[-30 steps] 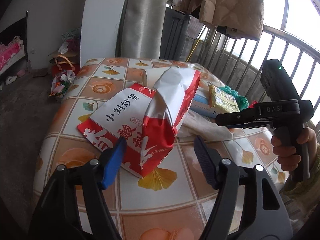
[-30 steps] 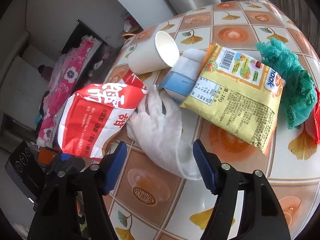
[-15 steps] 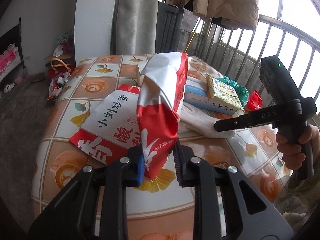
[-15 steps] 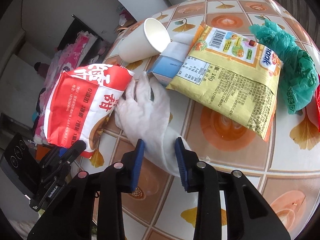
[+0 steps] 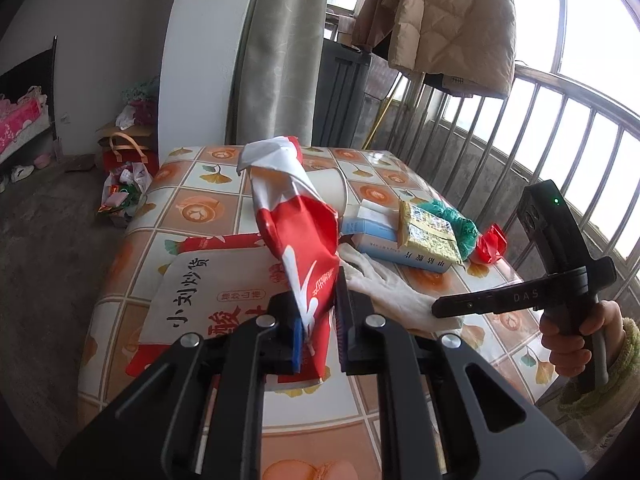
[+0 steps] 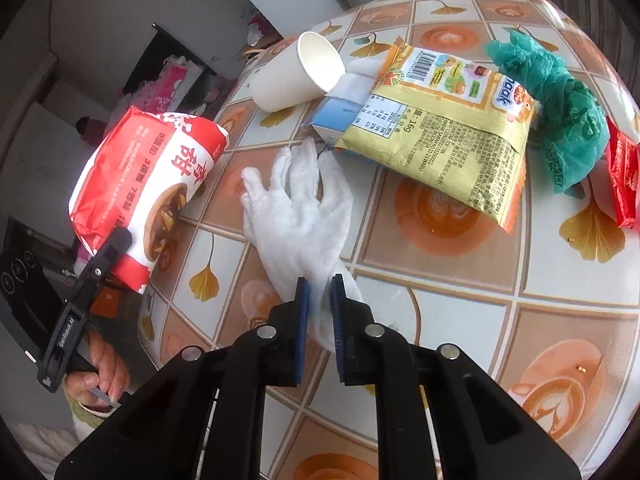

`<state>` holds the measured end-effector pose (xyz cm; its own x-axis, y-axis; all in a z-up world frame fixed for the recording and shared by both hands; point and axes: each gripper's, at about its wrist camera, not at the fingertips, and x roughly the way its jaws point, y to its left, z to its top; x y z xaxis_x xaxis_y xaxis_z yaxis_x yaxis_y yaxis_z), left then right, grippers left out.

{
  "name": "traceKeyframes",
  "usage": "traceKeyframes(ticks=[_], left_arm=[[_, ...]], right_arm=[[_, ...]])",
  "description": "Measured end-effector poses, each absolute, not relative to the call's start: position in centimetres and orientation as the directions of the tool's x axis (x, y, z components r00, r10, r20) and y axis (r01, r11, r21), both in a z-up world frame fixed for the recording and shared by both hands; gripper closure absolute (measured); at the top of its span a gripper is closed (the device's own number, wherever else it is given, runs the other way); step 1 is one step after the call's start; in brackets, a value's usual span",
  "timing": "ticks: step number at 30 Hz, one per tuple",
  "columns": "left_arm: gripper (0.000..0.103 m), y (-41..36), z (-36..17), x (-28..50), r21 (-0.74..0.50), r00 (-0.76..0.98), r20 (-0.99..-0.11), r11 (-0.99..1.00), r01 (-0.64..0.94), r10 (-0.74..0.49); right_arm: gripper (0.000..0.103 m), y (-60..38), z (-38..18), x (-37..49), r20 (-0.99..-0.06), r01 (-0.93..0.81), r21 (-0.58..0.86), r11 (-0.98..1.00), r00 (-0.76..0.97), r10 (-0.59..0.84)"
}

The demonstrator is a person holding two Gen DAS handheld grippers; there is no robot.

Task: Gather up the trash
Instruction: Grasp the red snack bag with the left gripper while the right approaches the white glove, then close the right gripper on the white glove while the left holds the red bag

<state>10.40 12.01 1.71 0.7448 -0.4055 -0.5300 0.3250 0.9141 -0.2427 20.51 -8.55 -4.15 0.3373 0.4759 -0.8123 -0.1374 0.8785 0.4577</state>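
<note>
My left gripper (image 5: 318, 330) is shut on the lower edge of a red and white snack bag (image 5: 300, 224) and holds it upright above the table; the bag also shows in the right wrist view (image 6: 148, 180). My right gripper (image 6: 319, 320) is shut on the cuff of a white glove (image 6: 304, 208) that lies flat on the tiled table (image 6: 560, 280). The glove also shows in the left wrist view (image 5: 392, 288), with the right gripper (image 5: 440, 308) at its edge.
A large flat red and white bag (image 5: 208, 296) lies under the held bag. A paper cup (image 6: 296, 72) lies on its side beside a blue box (image 6: 340, 116), a yellow packet (image 6: 448, 120), a green plastic bag (image 6: 560, 104) and a red wrapper (image 6: 624, 180). A railing (image 5: 560, 128) stands behind.
Both grippers have closed further: the left on the snack bag, lifting it upright, the right on the glove's cuff.
</note>
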Motion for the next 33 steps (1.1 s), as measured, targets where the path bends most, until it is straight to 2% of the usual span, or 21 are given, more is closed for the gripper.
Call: traceKeyframes(ticks=[3,6,20,22,24,33], left_arm=[[0.092,12.2,2.0,10.2,-0.251,0.758,-0.507,0.912,0.324,-0.410],[0.092,12.4,2.4,9.9,-0.265,0.770,-0.479,0.906,0.330,-0.421],[0.092,12.7,2.4,10.4,-0.309,0.762,-0.467,0.890,0.335,-0.448],[0.092,12.8,2.3,10.5,-0.319,0.760,-0.465,0.887,0.333,-0.453],[0.092,12.9,2.3,10.5,-0.320,0.761,-0.464,0.887,0.334,-0.454],[0.092,13.1,2.3,10.5,-0.327,0.766,-0.456,0.886,0.328,-0.452]], right_arm=[[0.062,-8.4,-4.1,20.6,-0.824,-0.157,0.420,0.894,0.347,0.448],[0.055,-7.5,-4.0,21.4,-0.841,-0.171,0.380,0.909,0.346,0.416],[0.052,-5.3,-4.7,24.0,-0.854,-0.176,0.350,0.920,0.343,0.391],[0.053,-5.3,-4.7,24.2,-0.854,-0.168,0.350,0.922,0.347,0.388],[0.063,-5.2,-4.7,24.3,-0.854,-0.165,0.351,0.922,0.347,0.387],[0.089,-4.7,-3.7,23.6,-0.837,-0.172,0.343,0.923,0.389,0.384]])
